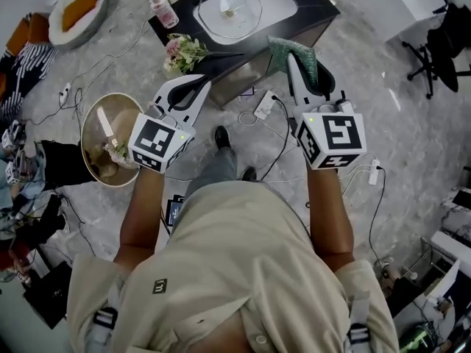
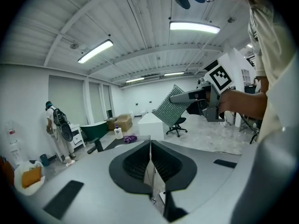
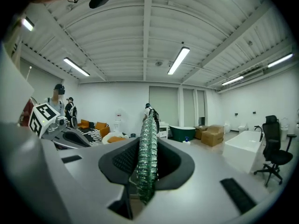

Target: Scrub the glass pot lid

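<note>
The glass pot lid (image 1: pixel 229 9) lies on a white basin (image 1: pixel 278 2) atop a dark low table (image 1: pixel 318 19), seen at the top of the head view. My right gripper (image 1: pixel 293 59) is shut on a green scrub pad (image 1: pixel 300 52), held in the air just in front of the table's near edge, below and right of the lid. In the right gripper view the pad (image 3: pixel 146 148) stands edge-on between the jaws of the right gripper (image 3: pixel 147 125). My left gripper (image 1: pixel 199 87) hovers to the left, level with it, shut with nothing held. From the left gripper (image 2: pixel 150 146) I see the pad (image 2: pixel 174 109).
A soap bottle (image 1: pixel 163 9) and a bunch of flowers (image 1: pixel 184 51) stand on the table's left side. A round tan basin (image 1: pixel 110 138) sits on the floor at left. A power strip (image 1: pixel 263 106) and cables lie on the floor. An office chair (image 1: pixel 441 50) stands far right.
</note>
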